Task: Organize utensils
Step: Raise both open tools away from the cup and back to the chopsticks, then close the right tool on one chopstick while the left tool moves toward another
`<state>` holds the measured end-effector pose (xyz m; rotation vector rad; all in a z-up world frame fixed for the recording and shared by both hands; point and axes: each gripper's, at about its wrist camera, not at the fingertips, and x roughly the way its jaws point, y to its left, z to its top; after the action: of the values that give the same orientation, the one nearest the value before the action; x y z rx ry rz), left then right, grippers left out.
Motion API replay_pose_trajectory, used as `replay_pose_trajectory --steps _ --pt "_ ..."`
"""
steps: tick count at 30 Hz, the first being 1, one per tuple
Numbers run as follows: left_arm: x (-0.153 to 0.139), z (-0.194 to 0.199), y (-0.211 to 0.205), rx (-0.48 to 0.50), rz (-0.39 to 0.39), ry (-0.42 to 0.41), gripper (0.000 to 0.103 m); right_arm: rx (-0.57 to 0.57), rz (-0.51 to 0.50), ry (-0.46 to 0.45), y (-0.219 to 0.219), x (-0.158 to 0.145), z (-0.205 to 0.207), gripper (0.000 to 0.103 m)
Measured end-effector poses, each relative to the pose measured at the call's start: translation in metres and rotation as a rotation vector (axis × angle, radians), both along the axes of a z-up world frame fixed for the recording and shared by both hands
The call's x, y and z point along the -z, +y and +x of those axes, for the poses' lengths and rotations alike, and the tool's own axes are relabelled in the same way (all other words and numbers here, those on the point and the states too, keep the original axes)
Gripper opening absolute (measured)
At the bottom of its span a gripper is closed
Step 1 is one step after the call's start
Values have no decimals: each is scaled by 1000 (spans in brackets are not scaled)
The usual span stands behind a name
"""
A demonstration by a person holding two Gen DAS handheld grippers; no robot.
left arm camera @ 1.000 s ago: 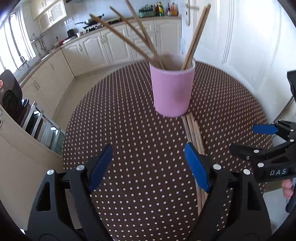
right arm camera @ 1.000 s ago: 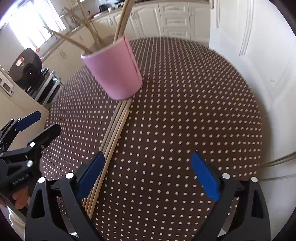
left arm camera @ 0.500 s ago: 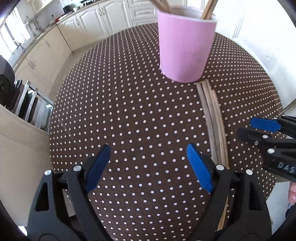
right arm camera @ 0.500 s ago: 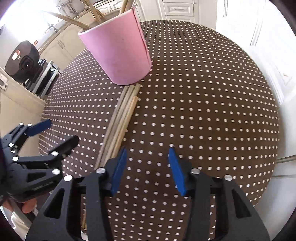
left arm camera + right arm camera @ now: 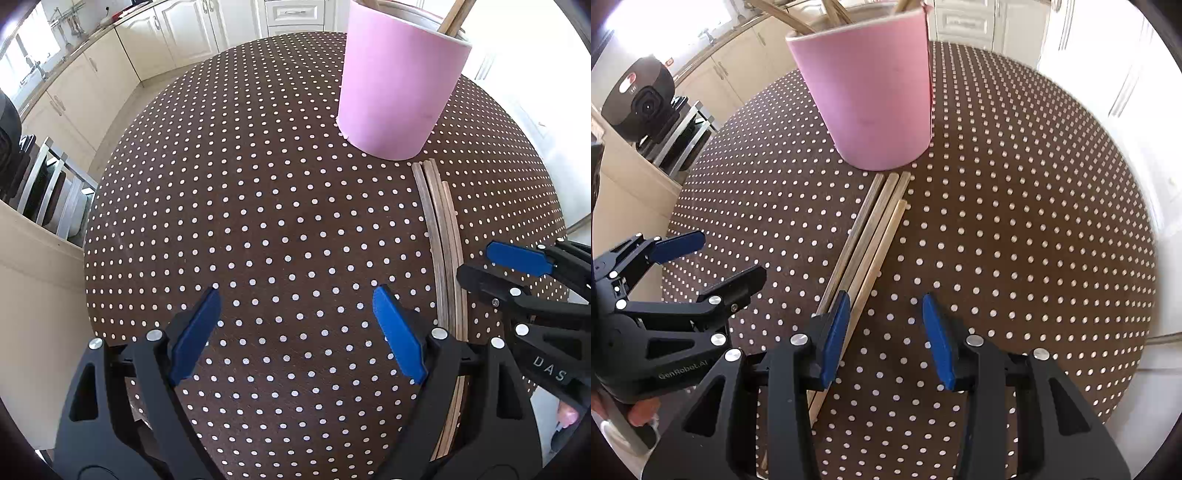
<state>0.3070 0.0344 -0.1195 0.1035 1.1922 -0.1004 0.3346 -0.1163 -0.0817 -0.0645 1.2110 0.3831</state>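
A pink cup point(image 5: 400, 85) with several wooden chopsticks in it stands on the round brown dotted table point(image 5: 258, 206). Several loose chopsticks point(image 5: 443, 236) lie side by side in front of the cup; they also show in the right wrist view point(image 5: 875, 229) below the cup point(image 5: 875, 99). My left gripper point(image 5: 295, 332) is open and empty over bare cloth, left of the chopsticks. My right gripper point(image 5: 886, 334) is half open and empty, low over the table, its left finger at the right edge of the loose chopsticks.
The table's far and right edges point(image 5: 1137, 221) are near white cabinet doors. A rack with dishes point(image 5: 44, 184) and a black camera point(image 5: 642, 96) stand off the table's left side. Kitchen cabinets point(image 5: 166, 37) run behind.
Both grippers have dropped lower and moved closer to the cup. My right gripper has narrowed from wide open and shifted left toward the loose chopsticks.
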Motion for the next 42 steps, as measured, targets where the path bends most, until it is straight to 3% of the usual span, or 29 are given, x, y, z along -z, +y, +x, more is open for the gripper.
replay_pose_trajectory --steps 7,17,24,29,35,42 --pt "3 0 3 2 41 -18 83 -5 -28 -18 0 2 -3 39" --pt "-1 -4 -8 13 10 -20 83 0 -11 -10 -1 4 -7 35" --pt "-1 -7 -5 -2 -3 -23 83 -47 -105 -75 21 5 -12 35" --pt "3 -12 -4 4 -17 -20 83 -53 -93 -65 12 5 -12 13" --pt "0 -13 -30 26 -50 19 83 -60 -74 -43 -7 5 -13 4" --pt "4 -3 -52 29 -121 91 83 -35 -57 -37 -30 2 -14 4"
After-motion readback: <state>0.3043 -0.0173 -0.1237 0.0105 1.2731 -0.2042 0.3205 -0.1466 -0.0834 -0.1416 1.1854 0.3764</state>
